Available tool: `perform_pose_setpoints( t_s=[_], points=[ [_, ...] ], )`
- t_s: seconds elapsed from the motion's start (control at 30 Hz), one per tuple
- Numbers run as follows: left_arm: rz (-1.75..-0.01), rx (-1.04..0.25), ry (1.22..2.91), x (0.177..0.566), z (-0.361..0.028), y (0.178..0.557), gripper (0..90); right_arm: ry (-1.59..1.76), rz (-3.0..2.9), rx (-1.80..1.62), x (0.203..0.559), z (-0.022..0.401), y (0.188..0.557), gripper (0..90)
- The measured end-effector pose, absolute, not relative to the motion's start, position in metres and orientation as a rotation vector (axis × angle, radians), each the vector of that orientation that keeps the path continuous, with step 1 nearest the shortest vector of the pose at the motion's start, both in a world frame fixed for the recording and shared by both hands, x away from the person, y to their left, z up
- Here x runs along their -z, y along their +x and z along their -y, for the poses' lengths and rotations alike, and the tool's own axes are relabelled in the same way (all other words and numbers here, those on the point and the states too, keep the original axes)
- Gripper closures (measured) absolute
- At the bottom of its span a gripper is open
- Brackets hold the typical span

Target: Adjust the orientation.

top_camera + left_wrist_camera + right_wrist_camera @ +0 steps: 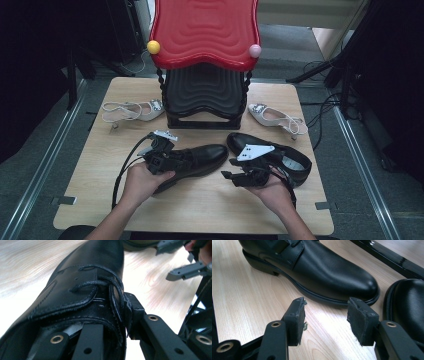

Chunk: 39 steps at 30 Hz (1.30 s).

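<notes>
We hold a gripper in each hand over a light wooden table (pixel 100 170), and our work centres on the left black leather dress shoe (pixel 200 156), which lies on the table in front of us with its rounded toe pointing toward the second shoe. Our left gripper (pixel 172 159) is at the laced opening of this shoe: in the left gripper view one jaw reaches down inside the shoe's collar while the other sits outside against the quarter, so the leather wall beside the black laces (pixel 100 285) is pinched between the pads. The shoe (pixel 75 290) rests with its sole on the wood in that view. Our right gripper (pixel 236 176) hovers just beside the shoe's toe with its jaws spread apart and nothing between them; in the right gripper view the two worn black pads (pixel 297 320) frame bare wood, with the toe (pixel 332 275) just beyond them. The right black dress shoe (pixel 280 155) lies near it, heel toward the right edge of the table, partly under our right hand (pixel 272 192). Behind both shoes stands a black shoe rack (pixel 205 95) with a red wavy top shelf (pixel 205 30). A white heeled sandal (pixel 131 111) lies left of the rack and its mate (pixel 277 117) right of it.
</notes>
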<state>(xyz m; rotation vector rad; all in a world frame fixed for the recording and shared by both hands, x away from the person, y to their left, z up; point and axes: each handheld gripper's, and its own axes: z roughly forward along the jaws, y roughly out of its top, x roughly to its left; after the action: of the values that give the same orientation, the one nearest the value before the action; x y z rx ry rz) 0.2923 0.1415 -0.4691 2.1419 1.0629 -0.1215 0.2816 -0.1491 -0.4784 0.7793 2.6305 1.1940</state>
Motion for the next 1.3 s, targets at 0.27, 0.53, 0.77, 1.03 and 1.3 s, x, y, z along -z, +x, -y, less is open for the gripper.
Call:
perform_pose_setpoints(
  t_s=[0.27, 0.53, 0.77, 1.03, 1.3],
  points=[
    [-1.009, 0.094, 2.192, 0.463, -0.157, 0.291, 64.0, 0.781, -2.630, -1.197, 0.479, 0.144, 0.283, 47.8],
    [-0.999, 0.125, 2.184, 0.440, -0.186, 0.286, 61.3, 0.786, -2.621, -1.215, 0.477, 0.142, 0.282, 48.2],
    [-0.955, 0.076, 2.152, 0.420, -0.212, 0.286, 80.8, 0.799, -2.613, -1.239, 0.475, 0.135, 0.279, 51.0],
    [-0.972, 0.034, 2.170, 0.436, -0.230, 0.309, 90.0, 0.850, -2.581, -1.282, 0.480, 0.116, 0.279, 61.4],
    [-0.962, 0.017, 2.196, 0.462, -0.236, 0.320, 90.0, 0.884, -2.584, -1.260, 0.494, 0.098, 0.275, 80.7]
  ],
)
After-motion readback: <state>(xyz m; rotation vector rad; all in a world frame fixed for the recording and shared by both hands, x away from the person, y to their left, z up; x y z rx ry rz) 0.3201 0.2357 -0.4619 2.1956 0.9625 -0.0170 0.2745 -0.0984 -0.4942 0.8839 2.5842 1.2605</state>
